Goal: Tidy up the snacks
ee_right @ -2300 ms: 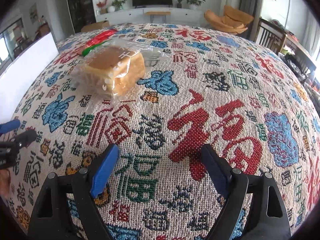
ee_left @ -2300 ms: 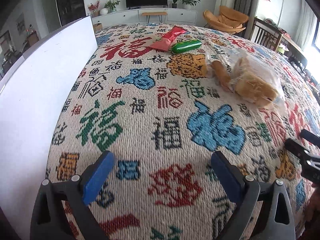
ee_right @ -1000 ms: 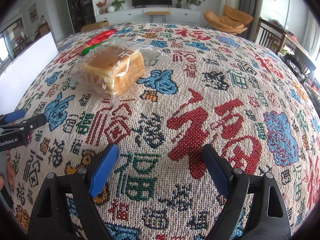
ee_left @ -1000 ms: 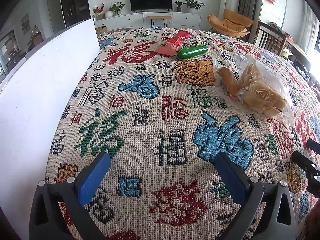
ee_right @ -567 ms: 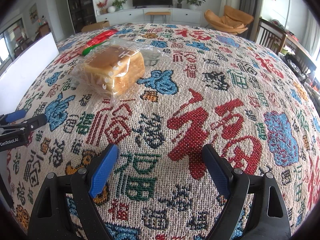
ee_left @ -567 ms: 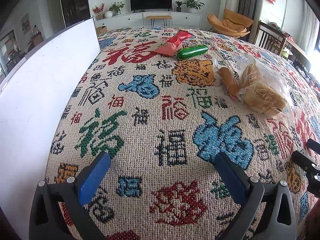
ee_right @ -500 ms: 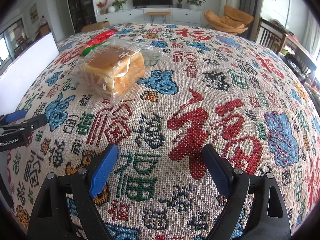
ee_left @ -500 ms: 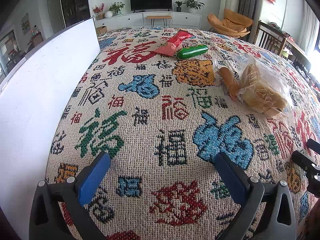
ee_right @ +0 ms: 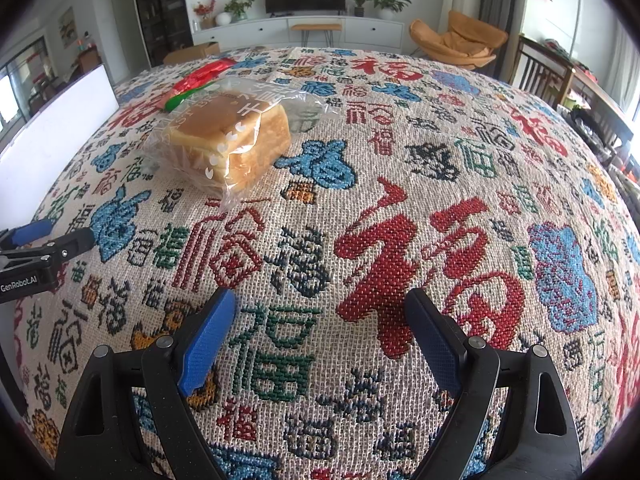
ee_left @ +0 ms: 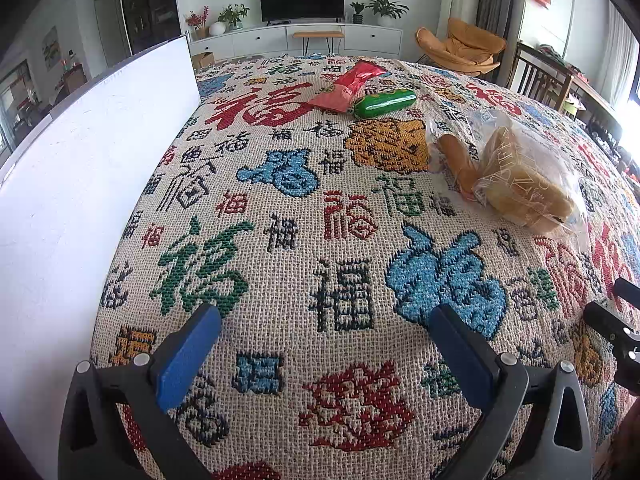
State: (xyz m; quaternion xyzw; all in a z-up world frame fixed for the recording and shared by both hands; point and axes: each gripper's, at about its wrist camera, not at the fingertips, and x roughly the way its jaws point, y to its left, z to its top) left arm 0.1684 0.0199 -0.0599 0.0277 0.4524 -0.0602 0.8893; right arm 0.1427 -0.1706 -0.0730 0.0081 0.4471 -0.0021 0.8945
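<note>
Both claws wide apart, nothing between the blue pads of either: left claw [ee_left: 320,332] and right claw [ee_right: 316,316] hover over bare cloth near the front of the counter, which is draped in a woven beige tablecloth patterned with red, blue and green characters [ee_left: 344,292]. Snacks all lie further back, none in reach of a pad. Count, as far as I can see: one clear crinkly plastic bag holding a golden square bread loaf [ee_right: 232,140], sitting mid-counter; one small tan sausage-shaped roll in clear wrap [ee_left: 456,160] touching the loaf bag's side; one glossy green sausage-shaped packet [ee_left: 384,104]; one flat red foil packet [ee_left: 348,86] just beside the green one at the far end. Four snacks, two claws. One tall white board [ee_left: 80,168] stands along the left edge. Risks, my judgement: the loaf is soft, so a hard pinch would likely crush it, while a pinch on loose film alone could let the bag slip or tear. The glossy green packet is rounded and may squirt out of the pads or roll. Loaf bag and roll touch, so lifting one may drag the other. The coarse weave could snag a pad scraping low
</note>
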